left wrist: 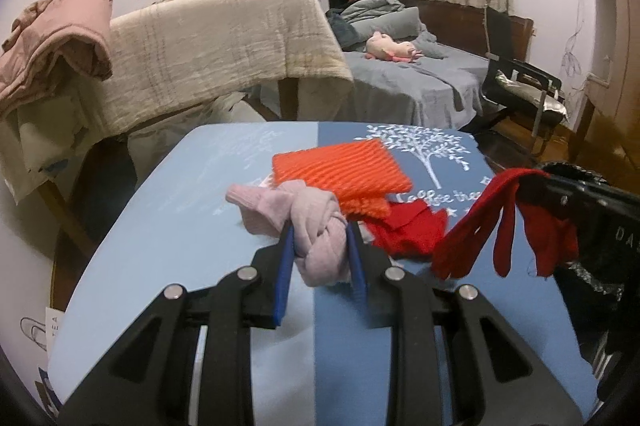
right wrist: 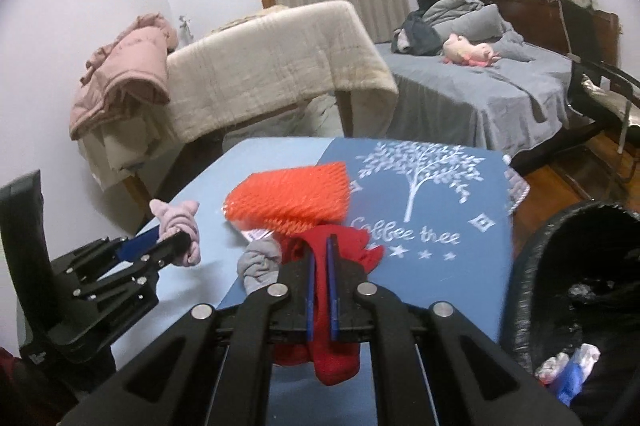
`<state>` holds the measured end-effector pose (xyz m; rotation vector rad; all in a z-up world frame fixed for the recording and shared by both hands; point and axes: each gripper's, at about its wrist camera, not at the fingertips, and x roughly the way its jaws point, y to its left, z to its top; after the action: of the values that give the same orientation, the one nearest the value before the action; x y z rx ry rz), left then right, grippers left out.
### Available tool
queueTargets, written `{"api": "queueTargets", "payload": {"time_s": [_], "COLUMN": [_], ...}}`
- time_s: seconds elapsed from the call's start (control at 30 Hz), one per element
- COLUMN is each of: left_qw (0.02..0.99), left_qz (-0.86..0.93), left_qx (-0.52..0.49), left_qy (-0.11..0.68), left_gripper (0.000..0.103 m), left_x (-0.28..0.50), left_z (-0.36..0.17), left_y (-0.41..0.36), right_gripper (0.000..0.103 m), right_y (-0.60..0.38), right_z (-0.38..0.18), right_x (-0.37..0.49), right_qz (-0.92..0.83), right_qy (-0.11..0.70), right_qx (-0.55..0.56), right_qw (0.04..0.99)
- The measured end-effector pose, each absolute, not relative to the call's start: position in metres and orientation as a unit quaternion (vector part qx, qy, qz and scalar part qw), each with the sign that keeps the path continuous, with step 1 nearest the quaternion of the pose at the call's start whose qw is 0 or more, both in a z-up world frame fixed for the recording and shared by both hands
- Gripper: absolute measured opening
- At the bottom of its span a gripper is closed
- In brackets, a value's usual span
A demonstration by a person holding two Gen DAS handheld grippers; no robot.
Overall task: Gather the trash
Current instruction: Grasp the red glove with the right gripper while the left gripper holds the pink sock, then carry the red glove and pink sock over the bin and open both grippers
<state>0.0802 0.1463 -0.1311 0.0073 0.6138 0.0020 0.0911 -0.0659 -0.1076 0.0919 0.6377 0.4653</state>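
My left gripper (left wrist: 320, 230) is shut on a knotted pink sock (left wrist: 316, 226), held just above the blue table (left wrist: 180, 226). The right wrist view shows the left gripper (right wrist: 170, 236) at the left with the pink sock (right wrist: 178, 220) bunched at its tips. My right gripper (right wrist: 320, 244) is shut on a red cloth (right wrist: 324, 326) that hangs below the jaws. In the left wrist view the right gripper (left wrist: 548, 182) sits at the right edge with the red cloth (left wrist: 480, 226) dangling from it. An orange foam net (left wrist: 340, 170) lies on the table.
Another red piece (left wrist: 408, 230) and a grey balled sock (right wrist: 260, 266) lie on the table by the orange foam net (right wrist: 292, 198). A bin lined with a black bag (right wrist: 532, 266) stands at the table's right, with scraps inside. Behind are a blanket-draped chair (left wrist: 224, 46) and a bed (left wrist: 420, 78).
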Motion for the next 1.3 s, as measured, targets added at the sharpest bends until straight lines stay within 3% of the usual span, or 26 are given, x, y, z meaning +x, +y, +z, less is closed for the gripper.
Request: {"api": "queueTargets", "payload": {"time_s": [1.3], "left_qw": [0.954], "left_qz": [-0.146], "left_qx": [0.029], "left_qy": [0.259], "left_gripper": [0.025], "left_x": [0.101], "left_z": [-0.080], "left_y": [-0.005], "right_gripper": [0.006], "right_y": [-0.218], "right_z": [-0.058], "right_x": [0.071], "right_qz": [0.092], "right_qy": [0.259], "right_qx": [0.087], "right_qw": [0.958]}}
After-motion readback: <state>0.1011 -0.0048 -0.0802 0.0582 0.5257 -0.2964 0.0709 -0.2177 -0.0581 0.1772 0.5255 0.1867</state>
